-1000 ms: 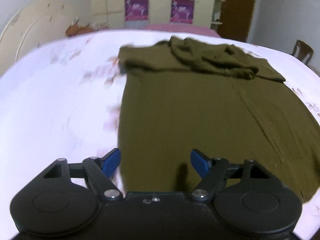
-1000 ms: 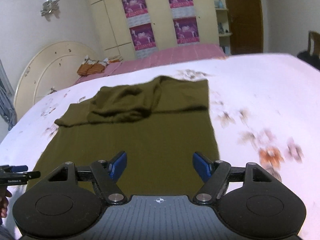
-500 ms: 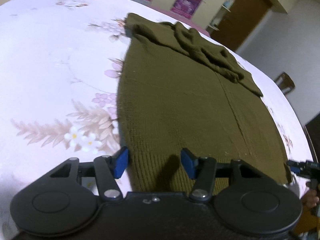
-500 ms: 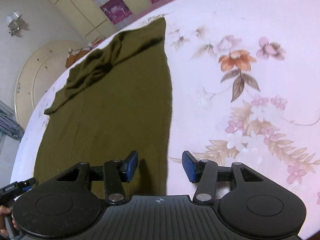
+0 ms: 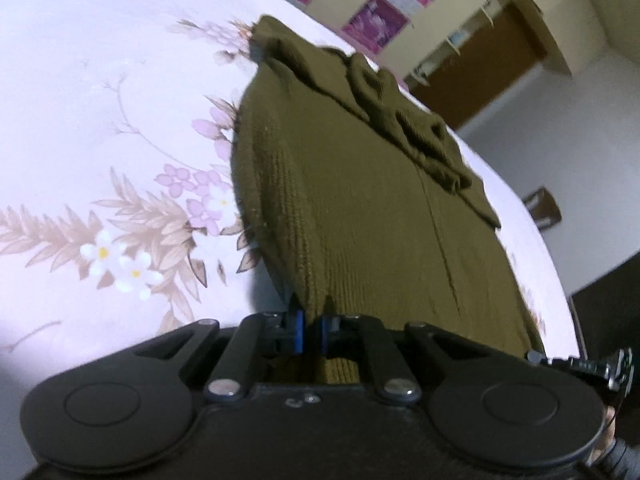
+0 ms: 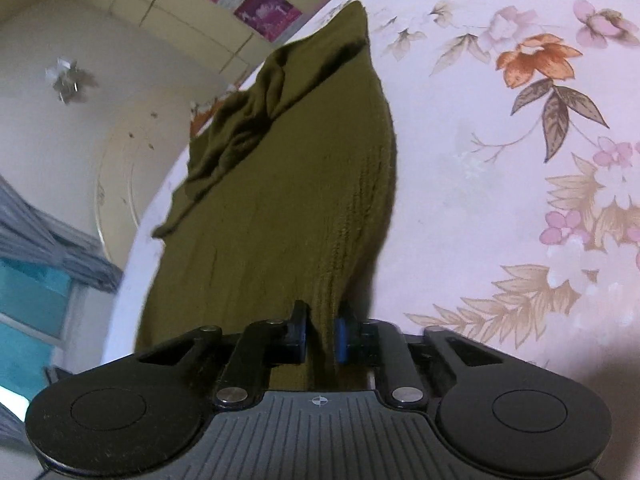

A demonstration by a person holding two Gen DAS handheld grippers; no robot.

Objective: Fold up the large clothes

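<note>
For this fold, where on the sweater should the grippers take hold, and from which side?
At the two near hem corners, coming in from the hem side. The sweater lies flat with its sleeves bunched at the far end, so the ribbed hem is the free straight edge. The left gripper and right gripper are each shut on a corner.

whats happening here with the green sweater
A person is folding an olive green knit sweater on a floral bedsheet. The left gripper is shut on the near hem at its left corner, and the right gripper is shut on the right corner. The far end, with the sleeves bunched on top, lies flat on the sheet.
</note>
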